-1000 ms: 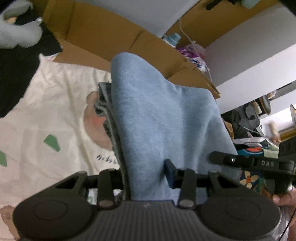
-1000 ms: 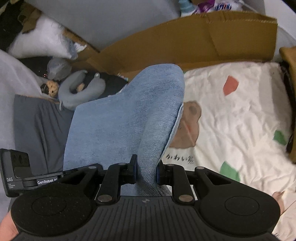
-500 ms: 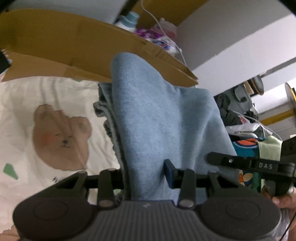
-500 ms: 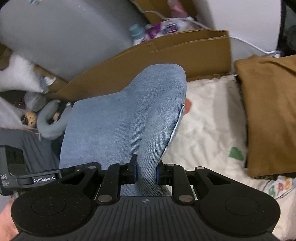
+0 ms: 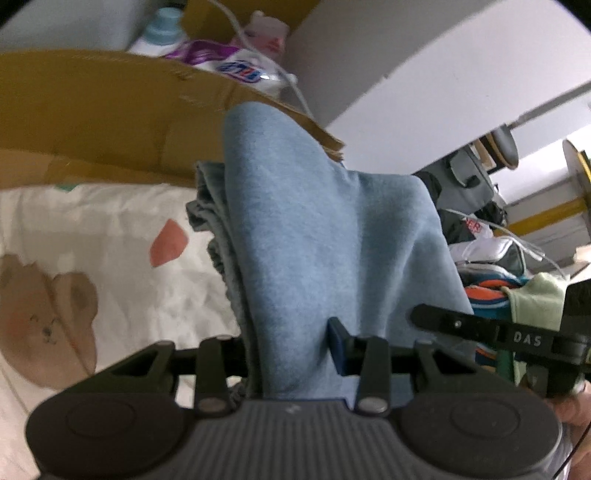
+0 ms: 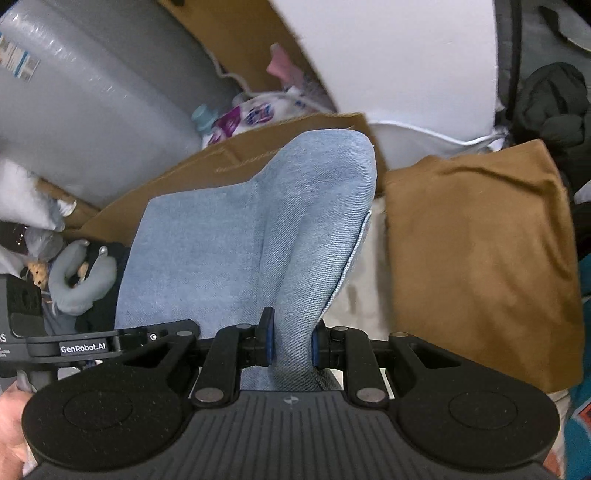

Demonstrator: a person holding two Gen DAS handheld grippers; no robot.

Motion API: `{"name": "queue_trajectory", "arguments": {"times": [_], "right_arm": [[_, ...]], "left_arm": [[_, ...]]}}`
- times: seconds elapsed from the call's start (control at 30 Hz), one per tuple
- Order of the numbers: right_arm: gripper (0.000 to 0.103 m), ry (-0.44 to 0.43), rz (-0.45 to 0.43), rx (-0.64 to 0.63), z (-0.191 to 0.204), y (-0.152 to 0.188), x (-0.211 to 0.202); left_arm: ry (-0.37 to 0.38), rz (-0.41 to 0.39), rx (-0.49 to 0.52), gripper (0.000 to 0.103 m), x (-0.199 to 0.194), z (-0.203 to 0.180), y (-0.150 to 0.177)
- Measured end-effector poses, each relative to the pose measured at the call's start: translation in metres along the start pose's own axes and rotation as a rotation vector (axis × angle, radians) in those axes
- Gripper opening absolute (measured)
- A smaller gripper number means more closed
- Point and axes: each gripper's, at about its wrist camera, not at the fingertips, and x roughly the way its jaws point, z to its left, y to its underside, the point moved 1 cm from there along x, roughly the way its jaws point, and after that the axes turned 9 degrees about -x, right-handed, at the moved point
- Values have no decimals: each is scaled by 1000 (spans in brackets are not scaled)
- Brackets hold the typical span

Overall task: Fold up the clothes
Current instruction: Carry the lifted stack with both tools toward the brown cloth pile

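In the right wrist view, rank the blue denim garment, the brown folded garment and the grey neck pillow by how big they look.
1. blue denim garment and brown folded garment: look alike in area; the denim is nearer the camera, so unranked.
2. grey neck pillow: clearly smallest.

A flattened cardboard sheet [image 5: 92,122] stands as a low wall along the far edge of a cream bedsheet [image 5: 110,258] printed with a brown bear and coloured shapes. Behind the cardboard sit a detergent bottle [image 5: 159,33] and a purple-and-white packet [image 5: 236,66], with a white wall [image 5: 424,62] to its right. Left of the cardboard in the right view leans a grey bubble-wrapped bundle [image 6: 92,92]
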Motion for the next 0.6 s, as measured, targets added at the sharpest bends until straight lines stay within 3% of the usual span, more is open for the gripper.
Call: {"name": "queue_trajectory", "arguments": {"times": [0.6], "right_arm": [[19, 95, -75, -125, -89, -31, -28]], "left_arm": [[24, -18, -3, 41, 73, -70, -10]]}}
